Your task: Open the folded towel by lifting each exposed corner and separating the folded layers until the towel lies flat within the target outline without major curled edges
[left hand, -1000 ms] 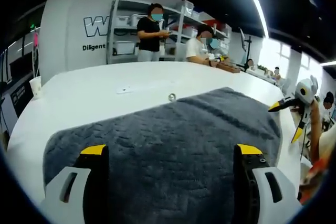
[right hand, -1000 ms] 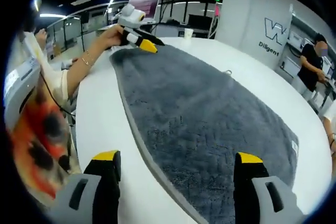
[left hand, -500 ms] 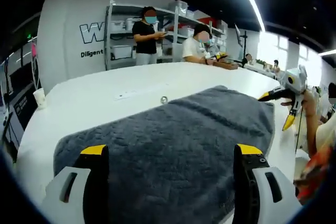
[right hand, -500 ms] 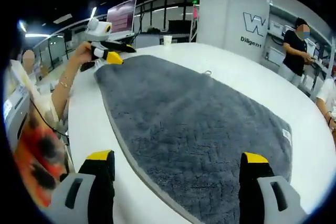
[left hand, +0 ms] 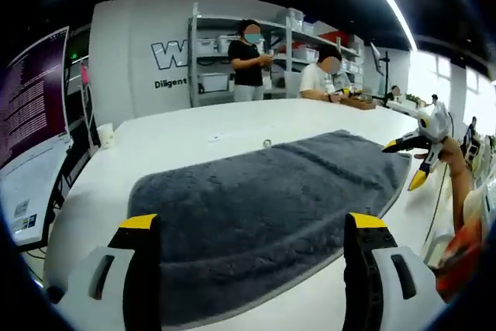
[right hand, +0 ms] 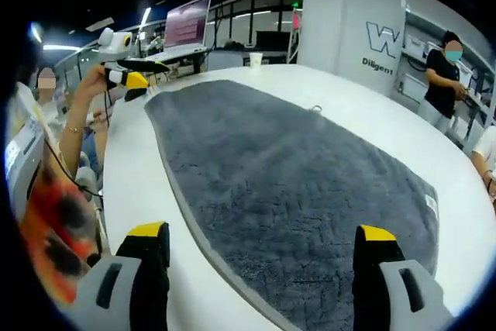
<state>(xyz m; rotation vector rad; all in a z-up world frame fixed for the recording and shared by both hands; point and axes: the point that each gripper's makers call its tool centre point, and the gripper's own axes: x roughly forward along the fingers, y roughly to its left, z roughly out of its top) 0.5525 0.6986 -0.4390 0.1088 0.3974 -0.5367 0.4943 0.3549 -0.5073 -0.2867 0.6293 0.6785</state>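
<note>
A dark grey towel (left hand: 263, 195) lies spread flat on the white table (left hand: 201, 125). In the right gripper view the same towel (right hand: 287, 184) stretches away, with a small tag at its right edge. My left gripper (left hand: 252, 226) is open, held back over the towel's near edge with nothing between its jaws. My right gripper (right hand: 263, 234) is open too, above the towel's near end. In the left gripper view the right gripper (left hand: 415, 156) shows by the towel's far right corner. In the right gripper view the left gripper (right hand: 128, 67) is held off the towel's far left corner.
A paper cup (right hand: 256, 59) stands at the table's far side near monitors (right hand: 186, 25). A small metal ring (left hand: 266, 143) lies on the table beyond the towel. People stand and sit by shelves (left hand: 232, 52) at the back. A monitor (left hand: 31, 114) is at the left.
Both grippers have drawn back from the towel. The left gripper has lifted off the far left corner and moved outward. The towel lies still.
</note>
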